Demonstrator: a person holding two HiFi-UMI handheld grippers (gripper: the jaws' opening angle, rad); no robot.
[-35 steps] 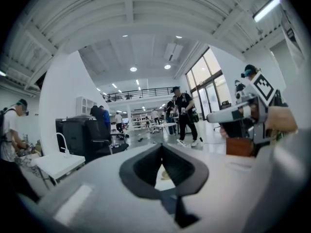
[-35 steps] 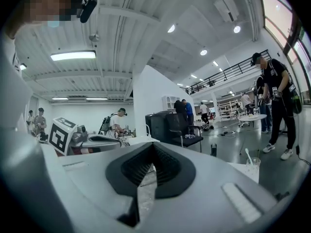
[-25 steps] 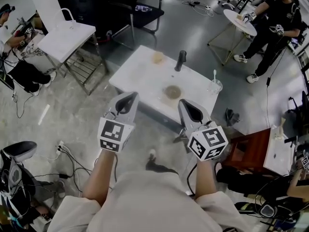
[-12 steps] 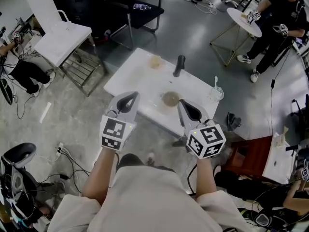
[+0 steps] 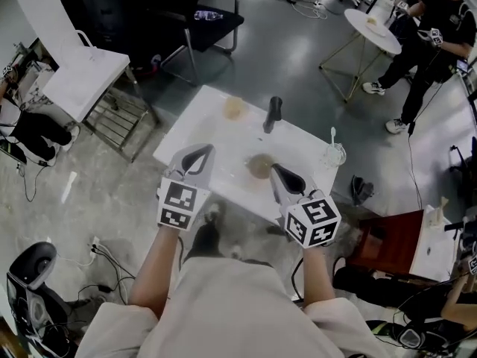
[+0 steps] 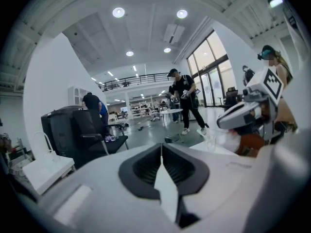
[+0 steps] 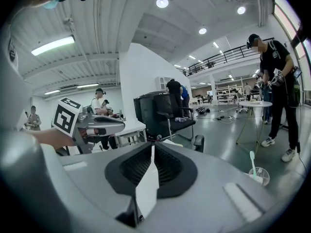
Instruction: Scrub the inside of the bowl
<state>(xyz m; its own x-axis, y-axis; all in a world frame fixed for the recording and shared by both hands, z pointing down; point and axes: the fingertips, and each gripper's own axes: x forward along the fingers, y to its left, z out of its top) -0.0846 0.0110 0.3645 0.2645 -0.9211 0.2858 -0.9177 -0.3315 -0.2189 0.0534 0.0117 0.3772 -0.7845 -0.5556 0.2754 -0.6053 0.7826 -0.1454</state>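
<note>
On the white table (image 5: pixel 205 136) stands a small brownish bowl (image 5: pixel 258 165). Further back are a beige lump (image 5: pixel 234 108) and a dark upright cylinder (image 5: pixel 273 114), and a clear cup with a brush (image 5: pixel 333 154) sits at the right end. My left gripper (image 5: pixel 200 149) (image 6: pixel 162 147) hovers shut and empty over the table's near edge. My right gripper (image 5: pixel 277 168) (image 7: pixel 152 147) is just right of the bowl, apart from it. Its jaws have just been opening; they stand barely parted, with nothing between them. Each gripper view shows the other gripper beside it.
A black chair (image 5: pixel 205 17) stands beyond the table and a white folding chair (image 5: pixel 78 73) to the left. A round side table (image 5: pixel 373 30) and standing people are at the back right. A red-brown cabinet (image 5: pixel 384 237) is close on the right. Cables lie on the floor.
The person has stepped toward the table. Both grippers now reach over its near edge, and the right gripper's tip has come up beside the bowl.
</note>
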